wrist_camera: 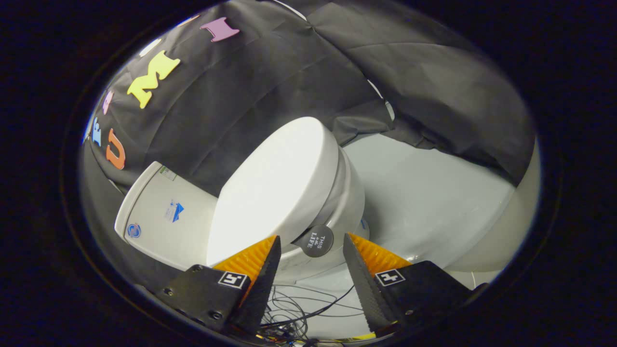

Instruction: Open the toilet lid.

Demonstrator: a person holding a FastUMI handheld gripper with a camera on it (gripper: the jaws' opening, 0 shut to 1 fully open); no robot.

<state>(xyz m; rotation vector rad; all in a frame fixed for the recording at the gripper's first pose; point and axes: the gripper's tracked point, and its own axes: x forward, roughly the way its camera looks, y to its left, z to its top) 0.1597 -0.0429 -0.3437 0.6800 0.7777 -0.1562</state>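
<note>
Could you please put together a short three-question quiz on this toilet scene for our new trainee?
1. True or false: the toilet lid lies closed on the bowl.
2. The round dark disc sits: A) on the tank B) just ahead of the tongs, at the lid's edge C) on the floor.
3. Fill in: the tongs' fingers stand ____, pressing on nothing.

Key: 1 true; 2 B; 3 open.
</note>
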